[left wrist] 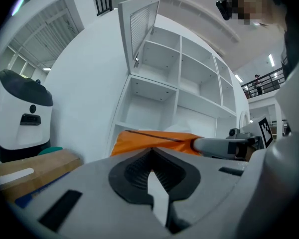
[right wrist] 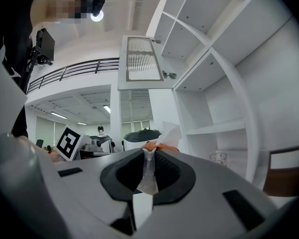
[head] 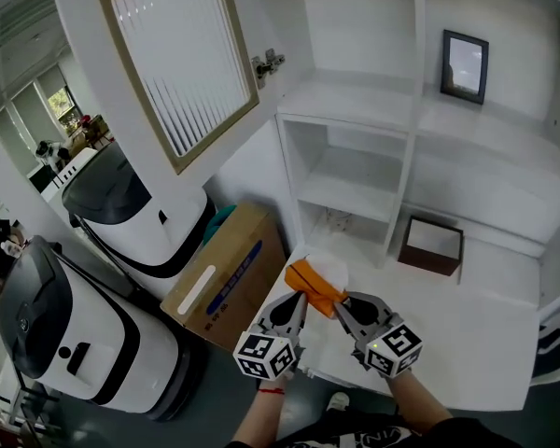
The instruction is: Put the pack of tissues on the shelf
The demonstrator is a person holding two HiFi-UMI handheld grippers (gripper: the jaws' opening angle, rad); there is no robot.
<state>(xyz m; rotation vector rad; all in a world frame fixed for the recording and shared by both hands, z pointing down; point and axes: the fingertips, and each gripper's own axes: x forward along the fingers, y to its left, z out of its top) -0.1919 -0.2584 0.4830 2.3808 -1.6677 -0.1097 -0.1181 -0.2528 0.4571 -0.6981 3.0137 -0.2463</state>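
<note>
White surface (head: 467,343) underfoot-near, low, running to the base of the shelf unit.

- Pack of tissues (head: 315,286): orange, off the surface, carried in the air between both tools, over the surface's near left corner. One white tissue (head: 329,267) stands up out of its top.
- Left hand-held gripper (head: 299,299): jaws drawn together, pinching the pack's near left edge as far as I can judge. From its own view the orange wrapper (left wrist: 149,141) lies right across the tips (left wrist: 150,152).
- Right hand-held gripper (head: 341,304): jaws almost closed on a thin fold of wrapper (right wrist: 148,153), with the pack (right wrist: 162,147) just past the tips.

Risks, as I judge them:
- Both grips look shallow, on soft film only. The film could slide out and the pack would sag or drop short of the shelf (head: 355,189).
- If the two tools drift apart, the wrapper may stretch or tear.
- The upright divider and the compartment edges are close, so a high approach could catch the loose tissue or knock the pack askew.
- A small glass (right wrist: 218,158) stands in a lower compartment and could be hit if the pack goes in there.

Further out: a cardboard box (head: 226,278) sits on the floor beside the unit. Two white-and-black machines (head: 140,217) stand left of it. A brown box (head: 432,245) sits on the surface to the right. A louvred cabinet door (head: 182,59) hangs open above, and a picture frame (head: 465,65) stands on a high shelf.
</note>
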